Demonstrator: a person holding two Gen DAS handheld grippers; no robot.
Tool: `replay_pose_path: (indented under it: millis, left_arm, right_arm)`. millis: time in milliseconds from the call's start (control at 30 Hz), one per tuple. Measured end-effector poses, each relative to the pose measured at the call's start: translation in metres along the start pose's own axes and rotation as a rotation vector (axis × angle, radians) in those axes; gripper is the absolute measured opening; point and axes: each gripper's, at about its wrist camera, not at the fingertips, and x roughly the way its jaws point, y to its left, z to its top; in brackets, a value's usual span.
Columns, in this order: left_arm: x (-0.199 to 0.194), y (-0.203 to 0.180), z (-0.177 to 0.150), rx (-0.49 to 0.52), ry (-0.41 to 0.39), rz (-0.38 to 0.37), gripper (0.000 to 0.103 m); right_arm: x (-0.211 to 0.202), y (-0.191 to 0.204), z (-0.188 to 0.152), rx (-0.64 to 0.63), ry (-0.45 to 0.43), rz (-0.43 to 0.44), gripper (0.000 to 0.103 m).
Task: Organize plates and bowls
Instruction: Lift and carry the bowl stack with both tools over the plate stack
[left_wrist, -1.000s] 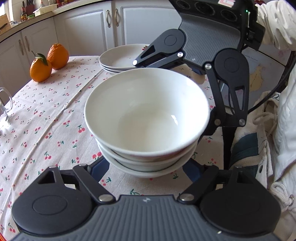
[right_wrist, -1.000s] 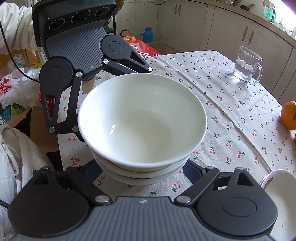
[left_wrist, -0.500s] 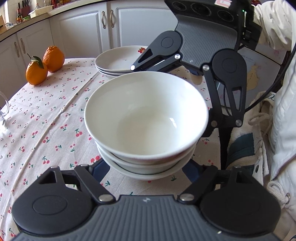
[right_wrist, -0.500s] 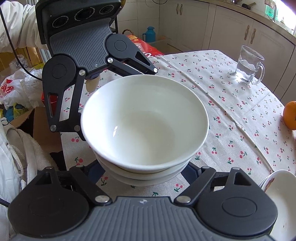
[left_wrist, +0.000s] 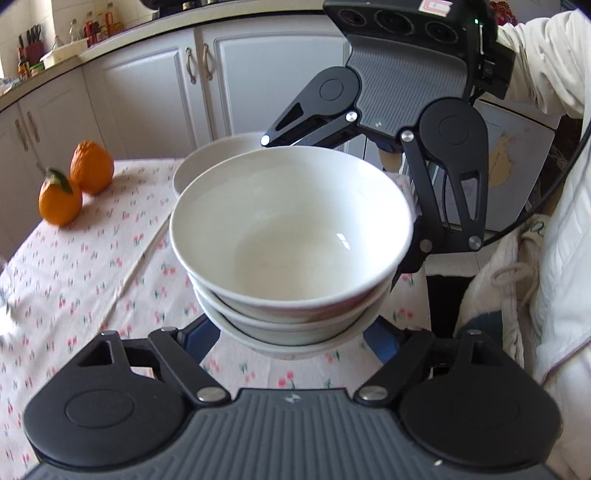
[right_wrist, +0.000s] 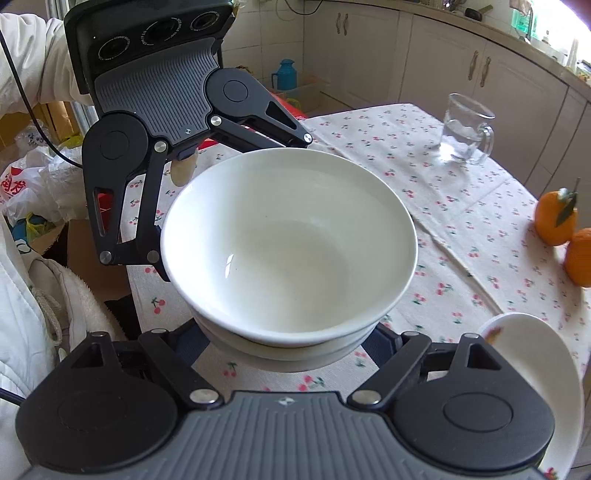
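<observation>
Item: stack of white bowls (left_wrist: 291, 236), centre of frame, above cherry-print tablecloth (left_wrist: 85, 266).

My left gripper (left_wrist: 291, 343) and right gripper (right_wrist: 291, 347): each pair of jaws clamped on lower bowls from opposite sides, blue pads under the flare.

Plates (left_wrist: 207, 162): upper centre of left view, behind stack.

Two oranges (left_wrist: 75, 184): left edge. Glass mug (right_wrist: 466, 129): upper right of right view.

Handling, my judgement: glazed ceramic; rigid, heavy stacked, slippery, chips easily. Nested bowls may shift; grip low under the rims, keep level.
</observation>
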Motion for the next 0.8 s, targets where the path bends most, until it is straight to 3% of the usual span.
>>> replay_pose_path:
  millis: [500, 800]
  left_arm:
    - [0.081, 0.036, 0.094, 0.180, -0.032, -0.050, 0.084]
    - [0.115, 0.050, 0.110, 0.185, -0.020, -0.087, 0.084]
  right_arm:
    - [-0.050, -0.084, -0.048, 0.087, 0.011, -0.204, 0.090]
    - [-0.047, -0.123, -0.074, 0.159, 0.018, -0.219, 0.090]
